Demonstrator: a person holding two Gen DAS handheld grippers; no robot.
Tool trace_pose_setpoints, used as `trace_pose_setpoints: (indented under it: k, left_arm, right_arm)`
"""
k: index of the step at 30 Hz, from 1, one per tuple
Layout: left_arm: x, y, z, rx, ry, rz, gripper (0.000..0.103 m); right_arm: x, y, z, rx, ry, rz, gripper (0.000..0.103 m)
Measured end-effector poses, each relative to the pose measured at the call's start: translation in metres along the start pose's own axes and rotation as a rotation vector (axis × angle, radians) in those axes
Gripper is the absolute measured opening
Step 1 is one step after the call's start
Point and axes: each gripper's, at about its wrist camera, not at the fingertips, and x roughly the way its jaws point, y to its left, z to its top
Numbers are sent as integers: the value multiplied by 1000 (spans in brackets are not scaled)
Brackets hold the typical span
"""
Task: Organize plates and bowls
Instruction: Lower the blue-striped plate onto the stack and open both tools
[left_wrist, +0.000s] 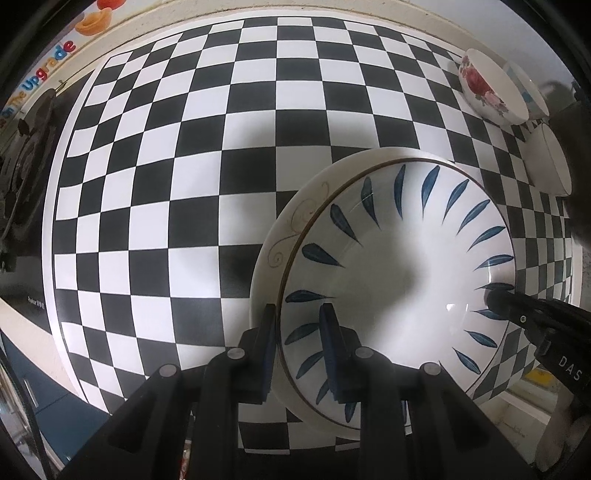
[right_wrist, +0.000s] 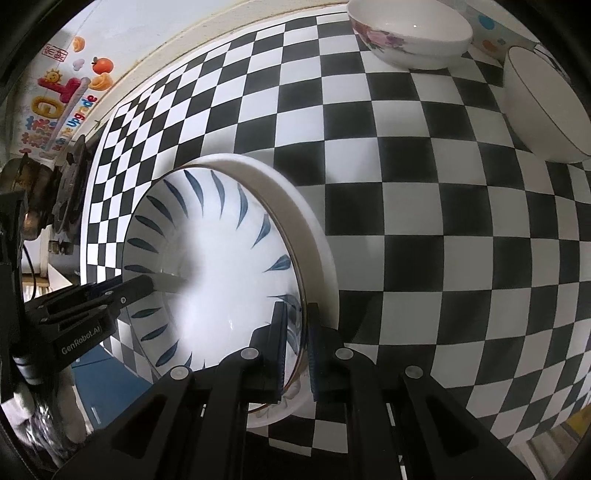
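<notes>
**Both grippers pinch rim of leaf plate**

The white ceramic plate with blue leaf strokes (left_wrist: 399, 280) sits atop a cream plate with a brown scroll pattern (left_wrist: 295, 221) on the black-and-white checkered tabletop (left_wrist: 184, 166). Left gripper (left_wrist: 301, 332) is narrow, clamped on the leaf plate's rim at 9 o'clock; right gripper (right_wrist: 297, 332) is narrow, clamped on the rim at 3 o'clock. A rose-patterned white bowl (left_wrist: 487, 88) and a plain white bowl (left_wrist: 546, 162) stand at 1 o'clock, well apart.

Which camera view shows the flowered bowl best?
The right wrist view: the flowered bowl shows its open inside and its pink flowers. In the left wrist view it sits near the edge, small and stretched sideways, with only its outer side visible.
</notes>
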Motion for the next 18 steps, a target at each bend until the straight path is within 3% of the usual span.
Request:
trace_pose_setpoints:
  k: [10, 18]
  left_arm:
    - [-11, -1, -8, -29, -4, 10, 21]
    - [-58, -13, -26, -8, -63, 28, 21]
  right_arm:
    - [-6, 4, 2, 17, 8, -37, 15]
    - [-35, 21, -7, -3, -8, -61, 16]
